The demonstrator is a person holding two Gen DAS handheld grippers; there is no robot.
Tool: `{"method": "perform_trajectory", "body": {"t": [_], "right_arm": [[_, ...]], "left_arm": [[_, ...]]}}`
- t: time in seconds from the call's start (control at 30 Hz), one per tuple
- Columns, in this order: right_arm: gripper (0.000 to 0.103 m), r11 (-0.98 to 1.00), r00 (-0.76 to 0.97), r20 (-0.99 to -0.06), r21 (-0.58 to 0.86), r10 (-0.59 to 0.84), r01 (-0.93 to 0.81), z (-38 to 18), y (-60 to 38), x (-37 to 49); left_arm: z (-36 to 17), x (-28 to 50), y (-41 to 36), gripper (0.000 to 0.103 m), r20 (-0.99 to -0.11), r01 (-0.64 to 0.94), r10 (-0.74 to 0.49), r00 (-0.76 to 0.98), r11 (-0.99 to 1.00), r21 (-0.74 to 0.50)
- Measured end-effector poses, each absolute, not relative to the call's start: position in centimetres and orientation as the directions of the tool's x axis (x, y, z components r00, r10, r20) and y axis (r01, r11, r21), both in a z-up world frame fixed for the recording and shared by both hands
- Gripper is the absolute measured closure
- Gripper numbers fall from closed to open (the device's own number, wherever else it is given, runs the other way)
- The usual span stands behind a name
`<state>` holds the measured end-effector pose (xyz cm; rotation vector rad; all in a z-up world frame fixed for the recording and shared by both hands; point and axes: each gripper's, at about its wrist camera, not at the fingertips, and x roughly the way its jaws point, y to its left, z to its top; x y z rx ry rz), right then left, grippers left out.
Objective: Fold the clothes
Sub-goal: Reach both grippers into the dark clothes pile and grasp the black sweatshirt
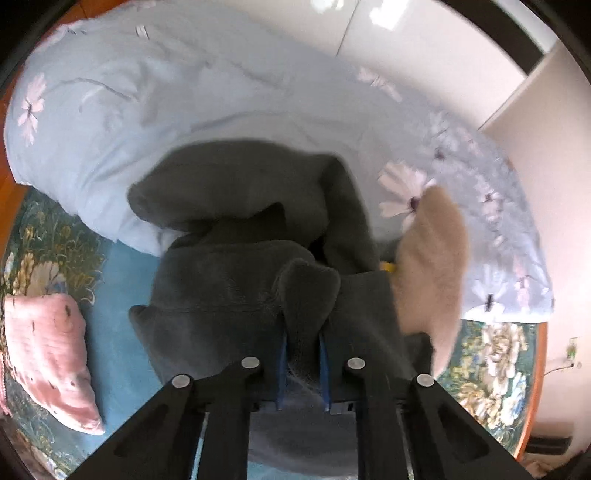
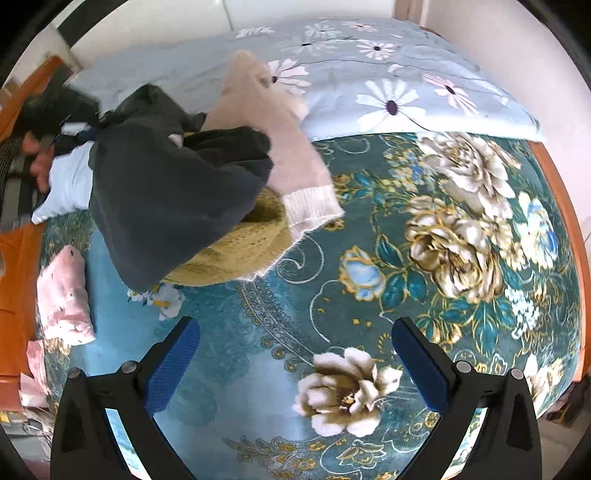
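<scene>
Dark grey garment (image 1: pixel 229 295) bunched on floral bedspread (image 2: pixel 443 295), pinched in left gripper (image 1: pixel 303 354), overlapping pink sweater (image 2: pixel 280 147) and yellow knit (image 2: pixel 243 251). Right gripper (image 2: pixel 295 354) spread wide, near, holding nothing. Pale blue duvet (image 1: pixel 147 110) far.

Bright daylight, soft shadows. My left view is motion-blurred: the pale blue flowered quilt (image 1: pixel 192 110) and beige fuzzy sweater (image 1: pixel 432 258) smear. Glare on the glossy white wall (image 1: pixel 369 22). Heavy fisheye bending, black vignetted corners.
</scene>
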<state>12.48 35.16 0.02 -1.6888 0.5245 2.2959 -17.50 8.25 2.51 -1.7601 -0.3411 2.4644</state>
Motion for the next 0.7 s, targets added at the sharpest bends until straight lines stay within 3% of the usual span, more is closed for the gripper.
{"method": "perform_trajectory", "body": {"t": [0.2, 0.37, 0.7], "right_arm": [[0.000, -0.890, -0.351, -0.934, 0.213, -0.064, -0.404, 1.3, 36.0, 14.6], [0.000, -0.897, -0.407, -0.906, 0.272, -0.117, -0.349, 2.2, 37.0, 17.0], [0.000, -0.896, -0.429, -0.880, 0.344, -0.203, -0.282, 2.6, 45.1, 23.5]], "left_arm": [[10.4, -8.3, 7.5, 0.090, -0.820, -0.086, 0.312, -0.480, -0.947, -0.310], [13.4, 2.1, 13.0, 0.090, -0.813, -0.242, 0.314, -0.491, -0.945, -0.220], [6.4, 18.5, 18.5, 0.091, -0.938, -0.093, 0.222, -0.265, -0.975, -0.204]]}}
